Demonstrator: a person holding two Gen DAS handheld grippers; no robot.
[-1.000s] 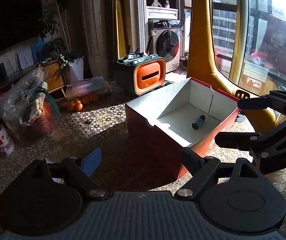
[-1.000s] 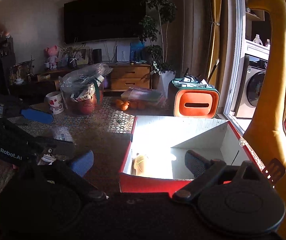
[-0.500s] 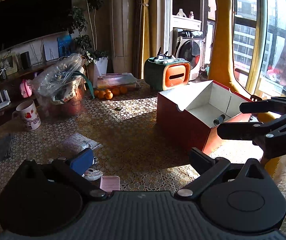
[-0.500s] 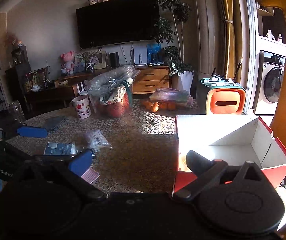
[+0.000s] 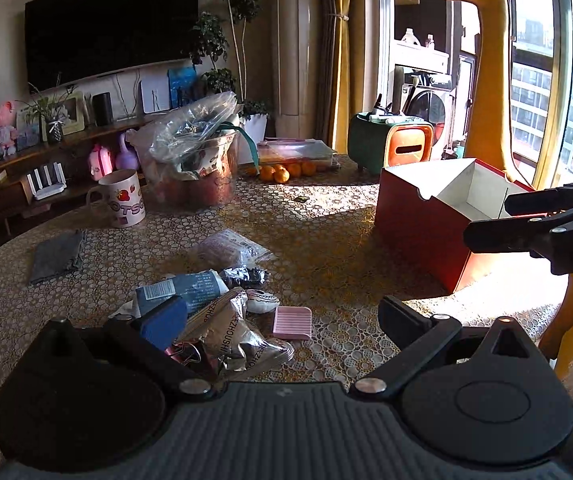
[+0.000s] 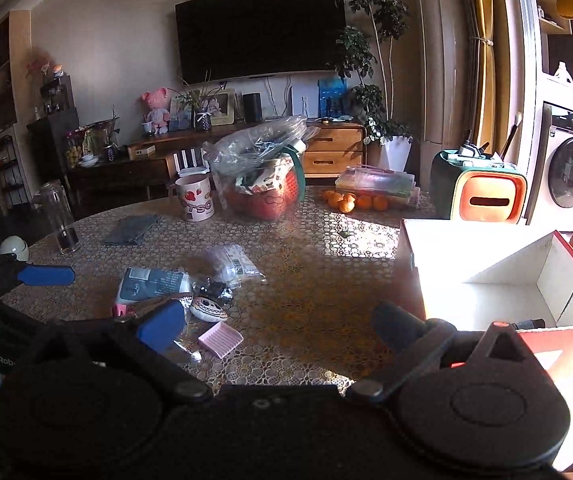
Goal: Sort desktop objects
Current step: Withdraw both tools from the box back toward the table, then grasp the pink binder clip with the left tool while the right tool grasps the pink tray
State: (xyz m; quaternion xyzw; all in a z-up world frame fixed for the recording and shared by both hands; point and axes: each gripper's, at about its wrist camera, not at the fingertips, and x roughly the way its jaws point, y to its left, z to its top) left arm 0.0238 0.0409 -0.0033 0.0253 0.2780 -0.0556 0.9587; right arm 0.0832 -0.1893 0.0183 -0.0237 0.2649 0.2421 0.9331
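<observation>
I have both grippers over the table [image 5: 326, 240], each pointing down at a slant. The left gripper [image 5: 278, 316] has its jaws spread wide with nothing between the pads; below them lies the pile still to sort. In it, the foil packet [image 5: 230, 336] runs its long axis from near me away toward the TV, the blue pouch [image 6: 152, 285] lies crosswise to that, and the pink comb [image 5: 292, 322] sits flat just right of the packet, its ridges running side to side. A painted stone [image 6: 208, 308] rests between pouch and comb. The right gripper [image 6: 278, 320] is also released, empty. The red box [image 6: 486, 280] stands open at the right, well apart from the pile; a small dark tube [image 6: 530, 324] lies on its floor, long axis side to side.
</observation>
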